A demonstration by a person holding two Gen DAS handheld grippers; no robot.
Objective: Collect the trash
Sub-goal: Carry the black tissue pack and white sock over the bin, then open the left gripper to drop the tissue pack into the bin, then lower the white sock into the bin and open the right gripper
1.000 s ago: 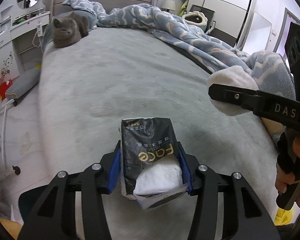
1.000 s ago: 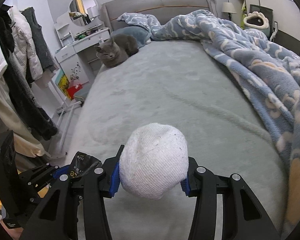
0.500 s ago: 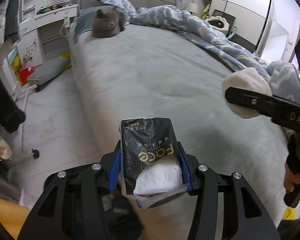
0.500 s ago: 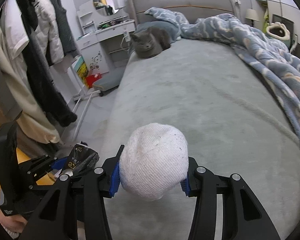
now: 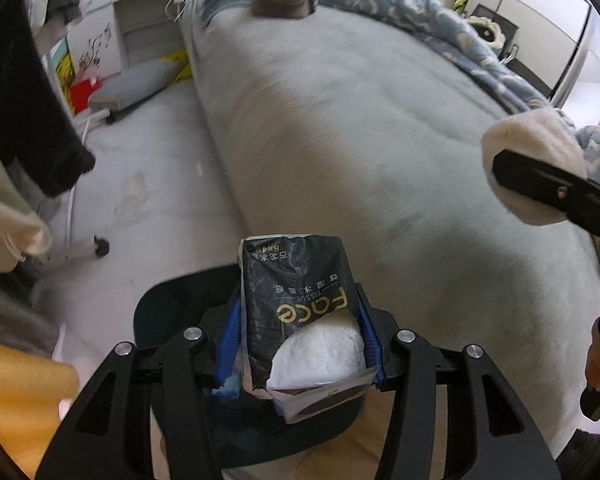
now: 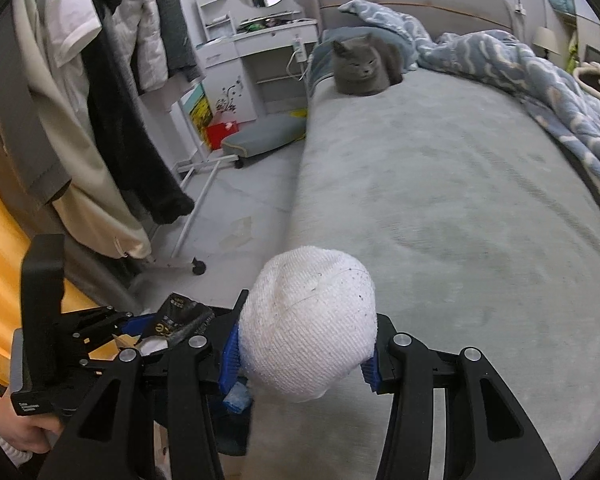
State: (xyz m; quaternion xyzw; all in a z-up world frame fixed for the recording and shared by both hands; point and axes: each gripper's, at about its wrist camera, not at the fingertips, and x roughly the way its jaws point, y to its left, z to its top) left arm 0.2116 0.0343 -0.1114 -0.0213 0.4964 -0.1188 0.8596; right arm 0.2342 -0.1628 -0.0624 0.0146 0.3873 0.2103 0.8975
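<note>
My left gripper point(image 5: 298, 338) is shut on a black tissue pack point(image 5: 298, 304) with white tissue showing at its torn end. It hangs over a dark bin point(image 5: 172, 312) at the foot of the bed. My right gripper point(image 6: 304, 356) is shut on a white knitted sock point(image 6: 306, 330) above the bed's corner. The sock also shows at the right of the left wrist view point(image 5: 536, 160). The left gripper point(image 6: 136, 332) and tissue pack point(image 6: 182, 316) show at the lower left of the right wrist view.
A grey cat point(image 6: 366, 66) lies at the head of the grey bed point(image 6: 440, 184). A blue blanket point(image 6: 540, 80) is heaped on the right. Clothes hang on a rack point(image 6: 100, 100) at the left. A white dresser point(image 6: 260, 56) and a floor cushion point(image 6: 266, 136) stand beyond.
Both grippers have swung left toward the bed's edge and floor, still holding their items. The dark bin has come into view under the left gripper.
</note>
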